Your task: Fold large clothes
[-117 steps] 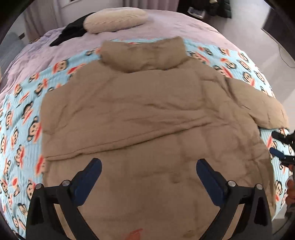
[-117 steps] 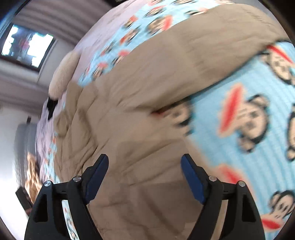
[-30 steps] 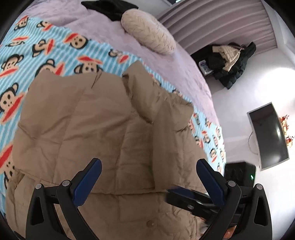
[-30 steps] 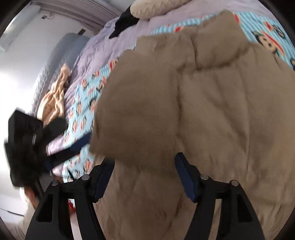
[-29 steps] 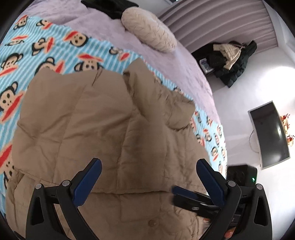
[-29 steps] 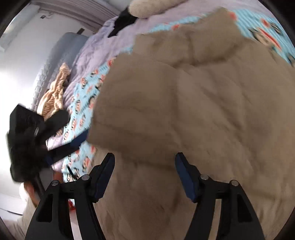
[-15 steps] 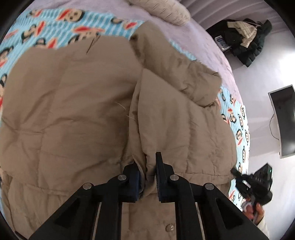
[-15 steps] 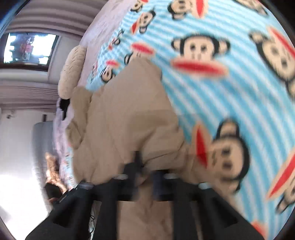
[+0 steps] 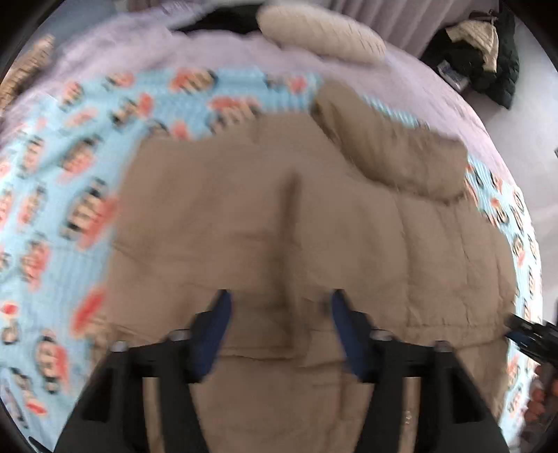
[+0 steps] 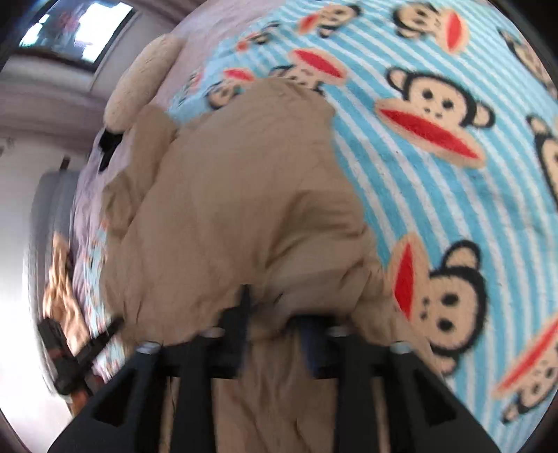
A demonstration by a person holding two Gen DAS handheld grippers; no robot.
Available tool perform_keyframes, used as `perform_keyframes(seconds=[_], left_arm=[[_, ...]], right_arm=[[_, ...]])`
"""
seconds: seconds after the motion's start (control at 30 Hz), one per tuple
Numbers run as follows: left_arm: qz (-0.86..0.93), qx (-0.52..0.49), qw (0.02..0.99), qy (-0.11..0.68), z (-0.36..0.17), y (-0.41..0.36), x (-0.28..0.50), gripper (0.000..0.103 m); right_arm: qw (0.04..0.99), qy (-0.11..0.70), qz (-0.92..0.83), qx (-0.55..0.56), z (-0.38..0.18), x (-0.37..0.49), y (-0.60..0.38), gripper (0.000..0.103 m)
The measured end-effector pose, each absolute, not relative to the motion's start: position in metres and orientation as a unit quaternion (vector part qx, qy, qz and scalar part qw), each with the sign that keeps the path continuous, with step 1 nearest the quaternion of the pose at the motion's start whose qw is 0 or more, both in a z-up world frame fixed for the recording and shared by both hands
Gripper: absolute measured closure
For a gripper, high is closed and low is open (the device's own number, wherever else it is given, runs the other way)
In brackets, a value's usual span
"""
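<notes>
The left tongs [image 9: 279, 317] hover over the middle of the tan quilted puffer jacket [image 9: 314, 226], their blue pads spreading apart with only flat jacket cloth below them and nothing pinched. The right tongs [image 10: 275, 324] are also opening; a bunched tan fold sits between their pads at the jacket's side edge, and blur hides whether the pads touch it.

The jacket lies spread on the blue striped monkey-print blanket [image 10: 453, 195] on the bed, its collar toward the cream knitted pillow [image 9: 321, 31], with both side parts seemingly turned inward and meeting along a centre crease.

The step looks like letting go after a side fold. To do it well, open both tongs fully before lifting so the puffy cloth is not dragged back out, rise straight off, then check that the folded edges lie even along the crease before taking the hem.
</notes>
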State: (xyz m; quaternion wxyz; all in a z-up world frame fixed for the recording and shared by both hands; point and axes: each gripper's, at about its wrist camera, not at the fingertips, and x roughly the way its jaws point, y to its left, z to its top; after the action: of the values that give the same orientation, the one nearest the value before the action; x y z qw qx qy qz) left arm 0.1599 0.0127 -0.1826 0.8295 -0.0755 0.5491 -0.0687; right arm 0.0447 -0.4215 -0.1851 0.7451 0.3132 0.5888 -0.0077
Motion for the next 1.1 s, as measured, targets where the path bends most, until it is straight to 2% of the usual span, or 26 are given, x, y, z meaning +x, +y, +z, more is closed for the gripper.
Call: perform_keyframes(seconds=[0.03,0.2,0.37,0.4,0.43,0.47,0.57,0.67,1.0,1.1], left_arm=[[-0.070,-0.077,0.835,0.540,-0.175,0.019,0.159,0.040],[-0.108,-0.072,0.847,0.516,-0.151,0.016,0.168,0.040],[-0.140,-0.044,0.848,0.509,-0.164,-0.031,0.189,0.040],[-0.142,-0.039,0.846,0.512,-0.170,-0.038,0.194,0.040],[-0.142,-0.032,0.847,0.512,-0.175,-0.043,0.198,0.040],[-0.139,-0.022,0.847,0.512,-0.181,-0.047,0.203,0.040],[-0.114,0.005,0.837,0.534,-0.212,-0.049,0.212,0.040],[-0.121,-0.018,0.829,0.546,-0.226,-0.042,0.215,0.040],[-0.116,-0.013,0.830,0.546,-0.228,-0.041,0.214,0.040],[-0.113,-0.008,0.829,0.547,-0.228,-0.043,0.214,0.039]], right_arm=[[0.760,0.577,0.007,0.299,-0.170,0.041,-0.420,0.049],[0.824,0.491,-0.002,0.283,-0.118,0.040,-0.443,0.048],[0.752,0.500,-0.061,0.425,-0.179,0.083,-0.510,0.049],[0.741,0.499,-0.057,0.446,-0.187,0.089,-0.513,0.062],[0.733,0.499,-0.041,0.461,-0.196,0.097,-0.514,0.081],[0.732,0.503,-0.034,0.458,-0.199,0.103,-0.510,0.082],[0.766,0.534,-0.035,0.357,-0.198,0.128,-0.488,0.086],[0.778,0.569,-0.073,0.255,-0.211,0.137,-0.482,0.086],[0.821,0.539,-0.063,0.177,-0.144,0.083,-0.443,0.086],[0.816,0.550,-0.040,0.171,-0.143,0.061,-0.425,0.086]])
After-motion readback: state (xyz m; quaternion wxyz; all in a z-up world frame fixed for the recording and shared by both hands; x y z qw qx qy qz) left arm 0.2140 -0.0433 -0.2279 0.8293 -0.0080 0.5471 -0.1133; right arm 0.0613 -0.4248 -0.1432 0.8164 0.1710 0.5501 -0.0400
